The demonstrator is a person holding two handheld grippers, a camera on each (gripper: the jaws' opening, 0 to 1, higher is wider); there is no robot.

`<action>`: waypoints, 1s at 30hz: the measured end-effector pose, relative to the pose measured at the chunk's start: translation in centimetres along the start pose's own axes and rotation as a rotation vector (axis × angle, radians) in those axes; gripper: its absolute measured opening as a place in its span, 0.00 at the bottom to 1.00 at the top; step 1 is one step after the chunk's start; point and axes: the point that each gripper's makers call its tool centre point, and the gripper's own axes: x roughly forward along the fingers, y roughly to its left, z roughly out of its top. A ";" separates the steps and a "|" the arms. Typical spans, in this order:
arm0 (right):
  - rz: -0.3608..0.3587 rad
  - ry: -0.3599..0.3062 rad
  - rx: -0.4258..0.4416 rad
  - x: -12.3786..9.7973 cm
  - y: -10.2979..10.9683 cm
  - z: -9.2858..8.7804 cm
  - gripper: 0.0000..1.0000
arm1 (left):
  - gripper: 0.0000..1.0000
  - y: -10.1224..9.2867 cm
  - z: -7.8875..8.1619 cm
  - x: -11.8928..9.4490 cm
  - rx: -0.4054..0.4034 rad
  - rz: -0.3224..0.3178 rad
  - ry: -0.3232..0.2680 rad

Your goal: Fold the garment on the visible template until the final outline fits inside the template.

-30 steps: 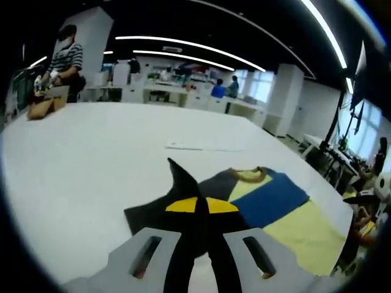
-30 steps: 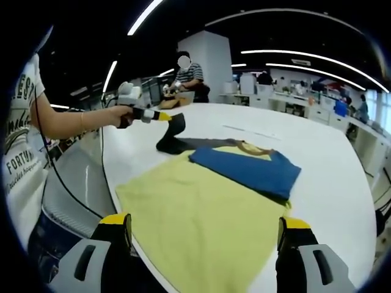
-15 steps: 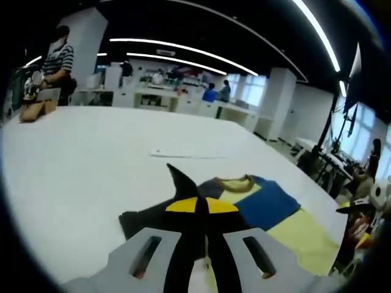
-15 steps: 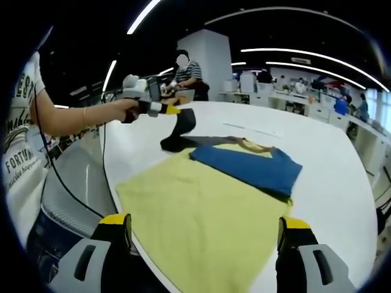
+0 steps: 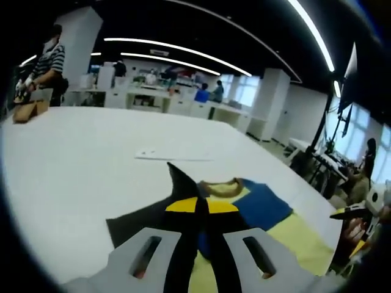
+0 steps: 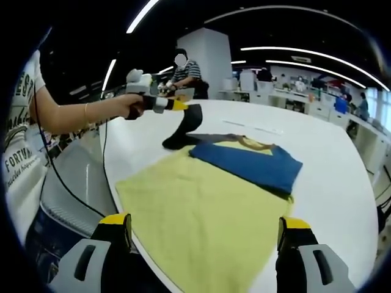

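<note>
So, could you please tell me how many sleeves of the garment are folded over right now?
1: the blue sleeve lies folded across the yellow body. The dark grey sleeve is lifted, pinched in the left gripper. The right gripper hovers open.

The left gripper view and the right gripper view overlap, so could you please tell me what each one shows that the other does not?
The left gripper view alone shows its tongs shut on the dark sleeve up close. The right gripper view alone shows its open tongs above the yellow body, and the hand lifting the sleeve from the side. Both share the garment's blue panel, its collar and the white table.
</note>
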 end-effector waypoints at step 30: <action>0.003 0.033 0.018 0.1 -0.5 -1.3 0.99 | 0.00 -7.1 0.6 4.7 0.005 -0.140 -0.028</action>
